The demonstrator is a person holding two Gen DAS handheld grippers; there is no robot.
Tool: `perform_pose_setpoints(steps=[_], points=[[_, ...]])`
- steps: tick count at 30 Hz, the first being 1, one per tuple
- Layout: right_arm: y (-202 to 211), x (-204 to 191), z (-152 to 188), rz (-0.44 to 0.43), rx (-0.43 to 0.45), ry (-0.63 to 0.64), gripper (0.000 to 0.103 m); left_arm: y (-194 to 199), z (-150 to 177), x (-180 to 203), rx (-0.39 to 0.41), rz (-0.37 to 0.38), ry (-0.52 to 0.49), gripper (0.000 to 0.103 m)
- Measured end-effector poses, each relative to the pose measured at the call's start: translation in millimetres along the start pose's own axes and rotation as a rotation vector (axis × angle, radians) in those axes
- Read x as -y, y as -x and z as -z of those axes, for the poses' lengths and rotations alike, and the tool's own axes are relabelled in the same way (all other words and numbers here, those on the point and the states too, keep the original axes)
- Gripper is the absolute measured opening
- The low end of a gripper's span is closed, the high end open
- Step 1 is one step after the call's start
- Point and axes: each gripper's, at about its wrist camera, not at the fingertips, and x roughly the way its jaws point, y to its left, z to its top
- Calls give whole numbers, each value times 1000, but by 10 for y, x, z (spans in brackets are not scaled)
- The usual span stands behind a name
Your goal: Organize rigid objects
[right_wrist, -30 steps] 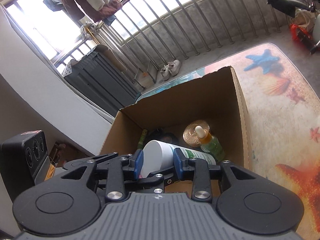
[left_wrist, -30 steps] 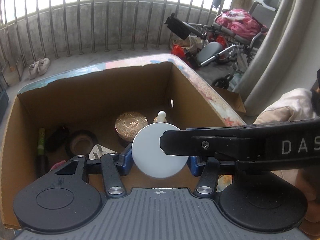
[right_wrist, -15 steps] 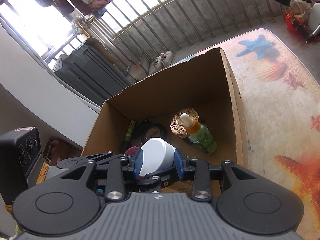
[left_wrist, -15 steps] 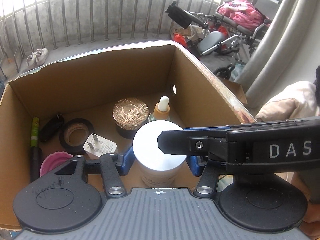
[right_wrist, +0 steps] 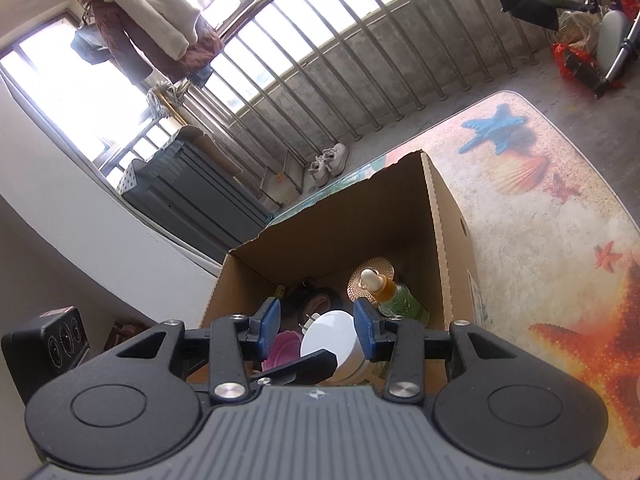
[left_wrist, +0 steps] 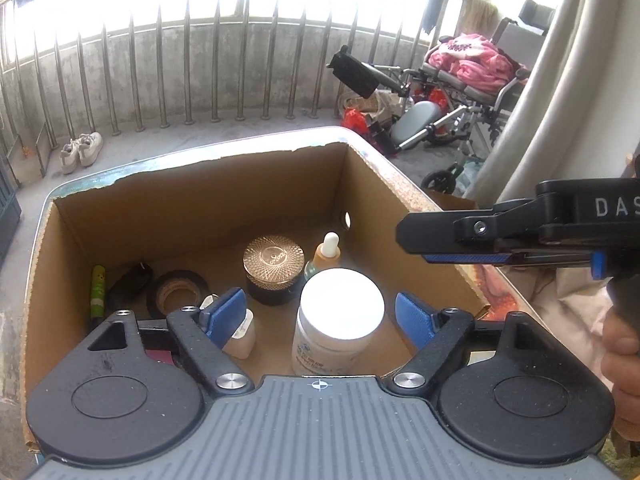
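The white-lidded jar point(left_wrist: 340, 322) stands upright on the floor of the cardboard box point(left_wrist: 192, 216), near its front wall and right of centre. It looks like a rigid plastic tub with a smooth, wide lid: probably light to middling in weight, stiff, and somewhat slippery, so the best hold is across the straight wall below the lid, not on the lid's edge. The left tool point(left_wrist: 320, 316) straddles it with its jaws spread; they have just been opening, and the pads stand clear of the jar on both sides. The right tool point(right_wrist: 316, 326), partly spread and also just opening, holds nothing. Just beyond the jar are a dropper bottle point(left_wrist: 326, 254), likely fragile, and a faceted-lid jar point(left_wrist: 274, 274); a tape roll point(left_wrist: 176, 294) lies farther left.
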Motion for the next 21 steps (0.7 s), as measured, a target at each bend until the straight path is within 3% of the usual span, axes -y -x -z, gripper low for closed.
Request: perform_pose_setpoints(steps=[6,7,8,9,13,16,21], points=[[385,-100,99,1,87,-9,44,339,99,-37,60,-8,-6,97],[442,-126,133,9,98,-2,47,403,122,-43,71,-22,-5,98],[493,-156,171,18,112,6,65,455,144,-48,78,-34,-5,101],[547,-193,221,32,130,18,76,514,165,-56,85,-52,-6,103],[645,-354,413,120,160,87,79,729,287,-114,122,-161,13,103],[627,-474,561,226,170,158,97,824,402,-195,136,-208,44,103],[459,-635,732,386,161,282,103,770,505,-259,69,-249,79,103]])
